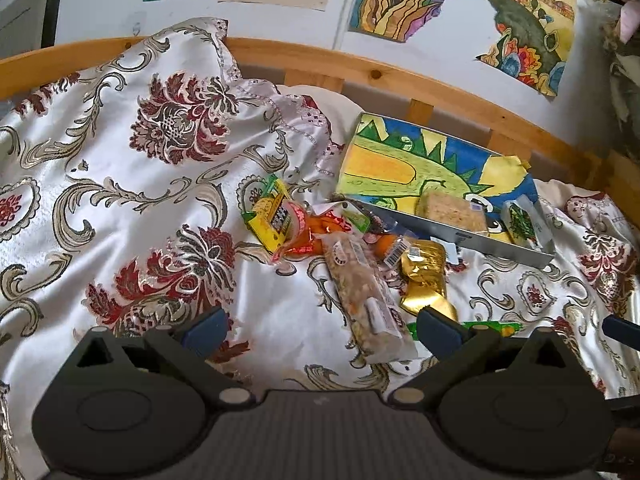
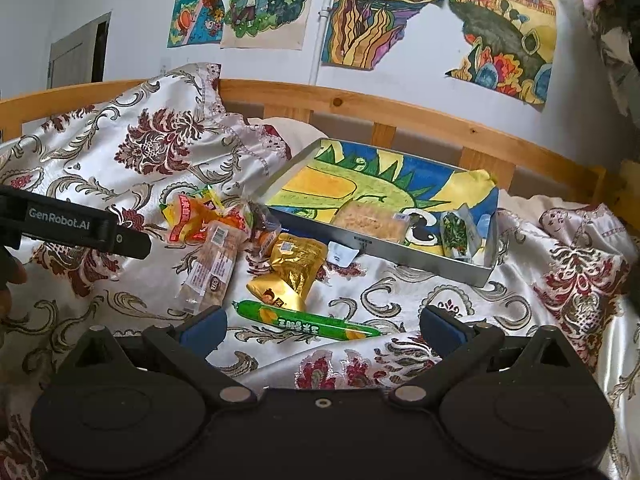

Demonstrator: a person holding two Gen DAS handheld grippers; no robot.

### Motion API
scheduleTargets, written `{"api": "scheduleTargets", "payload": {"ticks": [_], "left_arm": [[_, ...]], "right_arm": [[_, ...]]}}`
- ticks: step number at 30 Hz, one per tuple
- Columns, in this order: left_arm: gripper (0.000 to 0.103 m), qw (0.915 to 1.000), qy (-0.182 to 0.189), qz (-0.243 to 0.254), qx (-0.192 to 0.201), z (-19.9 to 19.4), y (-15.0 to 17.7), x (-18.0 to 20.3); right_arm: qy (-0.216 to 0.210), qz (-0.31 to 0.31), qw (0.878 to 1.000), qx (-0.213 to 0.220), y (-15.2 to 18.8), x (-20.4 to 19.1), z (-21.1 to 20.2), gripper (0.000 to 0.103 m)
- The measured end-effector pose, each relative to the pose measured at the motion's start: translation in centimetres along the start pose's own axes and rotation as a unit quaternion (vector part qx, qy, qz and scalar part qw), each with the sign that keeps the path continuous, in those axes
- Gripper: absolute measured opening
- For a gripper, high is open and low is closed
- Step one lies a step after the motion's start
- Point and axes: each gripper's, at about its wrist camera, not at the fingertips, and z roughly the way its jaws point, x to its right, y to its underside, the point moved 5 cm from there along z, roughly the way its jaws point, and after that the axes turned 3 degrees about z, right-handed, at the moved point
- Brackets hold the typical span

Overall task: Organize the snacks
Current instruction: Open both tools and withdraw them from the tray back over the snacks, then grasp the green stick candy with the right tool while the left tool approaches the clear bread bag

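We are holding the right gripper [image 2: 322, 330] with fingers spread, the green sausage stick [image 2: 306, 322] lying crosswise between them, near the tray [image 2: 400, 250]; left gripper [image 1: 320, 330] fingers are likewise spread.

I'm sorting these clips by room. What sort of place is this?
Most likely a bedroom, perhaps a child's: the snacks lie on a floral satin bedspread, a wooden bed rail runs behind it, and hand-coloured drawings are stuck on the wall.
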Motion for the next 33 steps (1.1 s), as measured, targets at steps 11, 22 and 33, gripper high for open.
{"api": "scheduleTargets", "payload": {"ticks": [11, 22, 33], "left_arm": [[0.103, 0.9988, 0.003, 0.047, -0.016, 2.8, -0.4, 1.2], [0.103, 0.9994, 0.015, 0.019, -0.027, 5.8, -1.5, 1.3], [0.103, 0.9975, 0.030, 0.042, -0.049, 7.9, -1.3, 2.2]], "right_arm": [[-0.010, -0.023, 1.000, -0.014, -0.3, 0.7, 3.2, 0.102], [-0.029, -0.042, 0.998, -0.025, -0.3, 1.2, 6.2, 0.102], [-0.034, -0.085, 0.994, -0.055, 0.4, 1.1, 7.0, 0.102]]}}
